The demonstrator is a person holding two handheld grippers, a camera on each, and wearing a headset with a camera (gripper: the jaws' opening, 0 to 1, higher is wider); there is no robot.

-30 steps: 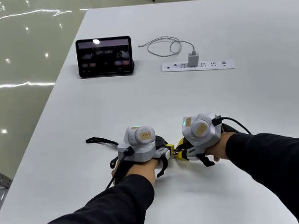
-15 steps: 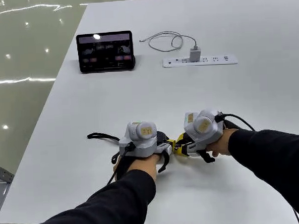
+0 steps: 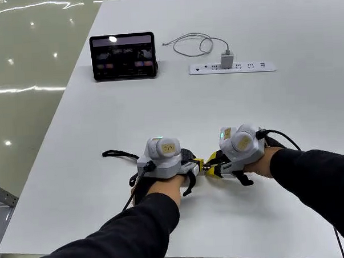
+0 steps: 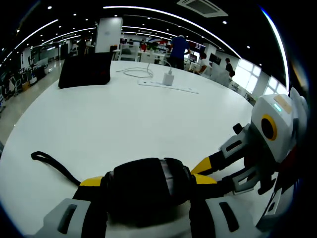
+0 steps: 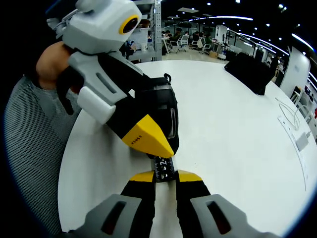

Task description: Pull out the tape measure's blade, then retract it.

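On the white table [image 3: 217, 115], left tool [image 4: 148, 184] clamps the tape measure case [image 5: 161, 111], right tool [image 5: 163, 177] pinches its blade [image 5: 162, 166].

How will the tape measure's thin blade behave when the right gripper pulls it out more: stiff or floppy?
The short marked blade spans straight from the black rounded case to the right gripper, so it is likely stiff at this length. Being thin, it may sag or buckle when longer.
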